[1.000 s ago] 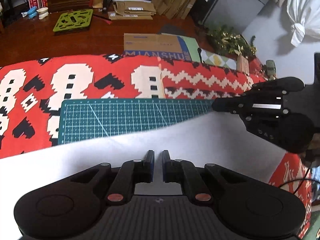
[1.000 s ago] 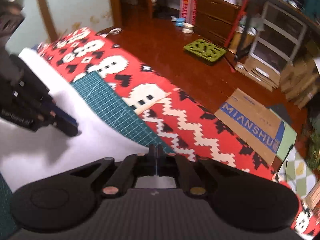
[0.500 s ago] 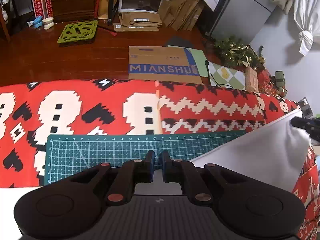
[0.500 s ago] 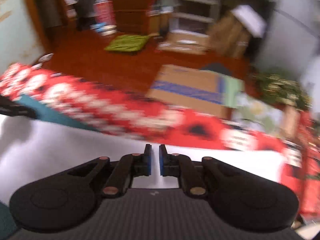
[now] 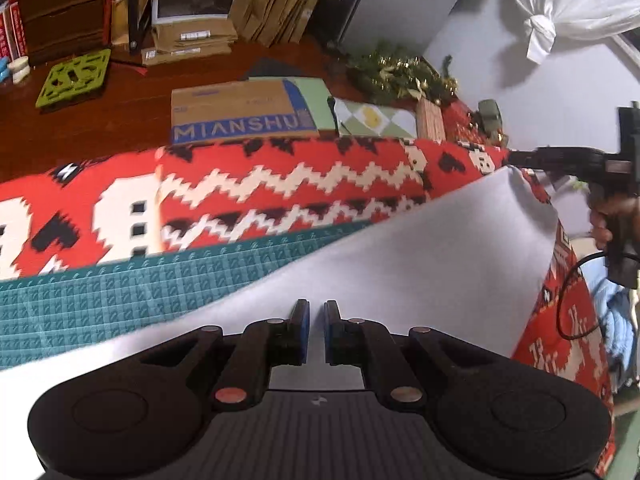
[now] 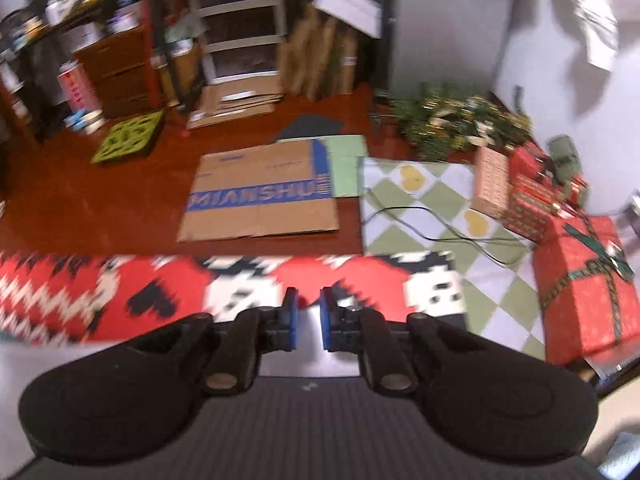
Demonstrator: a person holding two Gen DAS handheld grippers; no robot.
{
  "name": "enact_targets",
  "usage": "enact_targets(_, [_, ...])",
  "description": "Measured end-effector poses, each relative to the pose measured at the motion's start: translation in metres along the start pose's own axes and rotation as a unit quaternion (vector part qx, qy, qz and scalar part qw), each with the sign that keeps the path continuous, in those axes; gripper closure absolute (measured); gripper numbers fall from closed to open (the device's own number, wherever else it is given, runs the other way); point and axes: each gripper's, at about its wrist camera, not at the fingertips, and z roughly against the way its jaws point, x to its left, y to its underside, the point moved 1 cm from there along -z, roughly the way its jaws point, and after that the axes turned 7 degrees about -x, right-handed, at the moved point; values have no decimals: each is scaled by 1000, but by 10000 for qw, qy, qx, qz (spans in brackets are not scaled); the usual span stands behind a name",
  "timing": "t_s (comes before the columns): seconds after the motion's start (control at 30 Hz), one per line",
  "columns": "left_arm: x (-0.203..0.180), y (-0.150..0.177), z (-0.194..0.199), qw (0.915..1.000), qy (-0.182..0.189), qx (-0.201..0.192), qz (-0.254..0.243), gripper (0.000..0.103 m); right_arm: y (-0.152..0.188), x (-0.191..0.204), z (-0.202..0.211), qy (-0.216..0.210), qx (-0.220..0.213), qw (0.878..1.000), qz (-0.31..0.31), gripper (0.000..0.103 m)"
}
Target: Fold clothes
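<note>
Task thing: a white cloth (image 5: 420, 264) lay over the tabletop, its right part raised as a smooth sheet slanting up to a corner at the far right.
Left tongs (image 5: 316, 332): nearly closed, only a thin slit between the blue pads, pointing down over the near part of the cloth; whether a fold was pinched between them could not be told.
Right tongs (image 5: 514, 159): at the far right of the left view, their tip met the raised corner of the cloth and gripped it there; in their own blurred view the pads stood a little apart at the tips, with the cloth showing white below the fingers.
Hand (image 5: 616, 220): wrapped around the right tongs' handle, at the picture's right edge.
Mat (image 5: 160, 284): green with a grid, flat on the tabletop, its near edge covered by the cloth.
Blanket (image 5: 280, 184): red with white and black patterns, spread under the mat and hanging over the far edge.
Box (image 5: 240, 112): flattened cardboard printed MIANSHU, on the wooden floor (image 5: 100, 132) beyond the tabletop.
Gifts (image 6: 580, 280): red wrapped parcels, on the floor to the right.
</note>
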Motion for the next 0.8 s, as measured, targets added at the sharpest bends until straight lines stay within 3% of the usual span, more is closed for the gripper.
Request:
enact_targets(0.1, [-6, -9, -12, 9999, 58, -99, -12, 97, -2, -20, 17, 120, -109, 9984, -534, 91])
enact_targets(0.2, [-14, -21, -25, 9997, 101, -191, -90, 97, 13, -33, 49, 55, -83, 9976, -686, 89])
enact_targets(0.37, [-33, -38, -44, 9994, 169, -174, -232, 97, 58, -19, 80, -290, 162, 9991, -265, 89])
enact_targets(0.43, [-42, -42, -43, 9991, 258, -221, -270, 97, 68, -19, 79, -85, 131, 9998, -138, 93])
enact_targets(0.5, [-51, -45, -42, 9986, 348, -264, -302, 97, 67, -35, 76, 180, -71, 9989, -425, 98])
enact_targets(0.57, [-56, -44, -38, 9982, 441, -281, -285, 97, 63, -53, 76, 857, -182, 9936, -707, 88])
enact_targets(0.63, [-61, -41, -32, 9981, 514, -262, -223, 97, 63, -75, 85, 939, -341, 9866, -1292, 88])
enact_targets(0.7, [-66, -36, -26, 9980, 552, -221, -198, 97, 68, -86, 97, 731, -347, 9832, -1638, 88])
enact_targets(0.8, [-75, -27, -20, 9974, 687, -122, -205, 97, 77, -73, 105, 567, -106, 9936, -974, 88])
